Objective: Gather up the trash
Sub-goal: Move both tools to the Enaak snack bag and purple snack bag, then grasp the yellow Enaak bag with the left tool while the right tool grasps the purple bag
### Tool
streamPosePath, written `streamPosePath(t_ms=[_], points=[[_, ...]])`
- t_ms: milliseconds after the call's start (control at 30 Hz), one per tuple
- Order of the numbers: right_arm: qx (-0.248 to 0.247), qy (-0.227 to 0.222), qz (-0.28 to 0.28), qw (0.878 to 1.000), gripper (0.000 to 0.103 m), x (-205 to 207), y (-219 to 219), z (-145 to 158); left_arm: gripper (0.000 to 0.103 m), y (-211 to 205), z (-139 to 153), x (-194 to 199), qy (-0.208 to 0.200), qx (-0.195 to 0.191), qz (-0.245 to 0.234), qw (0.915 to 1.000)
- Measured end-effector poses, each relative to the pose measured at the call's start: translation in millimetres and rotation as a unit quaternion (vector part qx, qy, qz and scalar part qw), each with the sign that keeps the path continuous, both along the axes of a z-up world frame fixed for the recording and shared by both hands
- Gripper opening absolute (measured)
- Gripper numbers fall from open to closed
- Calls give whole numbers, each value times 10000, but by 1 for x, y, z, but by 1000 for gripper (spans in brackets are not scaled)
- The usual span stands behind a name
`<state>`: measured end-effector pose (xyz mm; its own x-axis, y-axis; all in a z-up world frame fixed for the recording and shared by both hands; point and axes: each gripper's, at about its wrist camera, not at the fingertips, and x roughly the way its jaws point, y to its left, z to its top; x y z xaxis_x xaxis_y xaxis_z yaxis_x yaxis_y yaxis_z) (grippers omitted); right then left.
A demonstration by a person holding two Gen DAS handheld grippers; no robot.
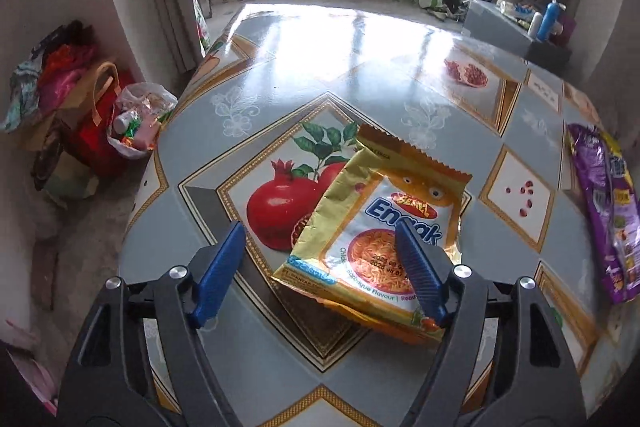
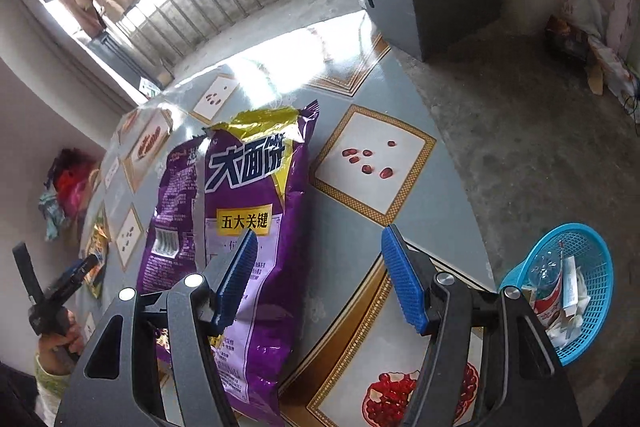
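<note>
Our left gripper (image 1: 320, 243) hovered, fingers apart, over the noodle packet (image 1: 380, 239). Our right gripper (image 2: 320, 247), fingers apart too, straddled the purple bag (image 2: 240, 227). We judged either slick wrapper might slide across the glossy tabletop (image 1: 340, 59) during pinching.

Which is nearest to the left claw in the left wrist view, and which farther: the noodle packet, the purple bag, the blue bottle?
1. Noodle packet: between the open left claw's fingers, on the table centre.
2. Purple bag: at the table's right edge.
3. Blue bottle: far right, on the grey cabinet beyond the table.
</note>
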<state>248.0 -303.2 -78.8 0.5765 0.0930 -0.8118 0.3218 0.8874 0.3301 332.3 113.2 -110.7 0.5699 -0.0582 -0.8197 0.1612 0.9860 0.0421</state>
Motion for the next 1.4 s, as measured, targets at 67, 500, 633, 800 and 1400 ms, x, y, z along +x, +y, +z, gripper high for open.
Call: streamPosePath(t_ms=[67,500,633,800,1400], points=[[-419,41,106,9991,63,2,12,1,65,-6,0,-5,-110,103,-106,9998],[-1711,320,684,9824,17,-16,55,4,37,-32,2,-63,-40,77,-434,9990],[-1632,333,694,9836,16,-56,62,2,37,-42,3,-110,33,-87,-580,9983],[-1485,372,604,9864,16,-128,70,-1,37,-54,3,-180,100,-180,-885,9959],[-1137,166,172,9932,24,-193,65,-2,57,-76,-1,-234,388,-66,-1457,9885]])
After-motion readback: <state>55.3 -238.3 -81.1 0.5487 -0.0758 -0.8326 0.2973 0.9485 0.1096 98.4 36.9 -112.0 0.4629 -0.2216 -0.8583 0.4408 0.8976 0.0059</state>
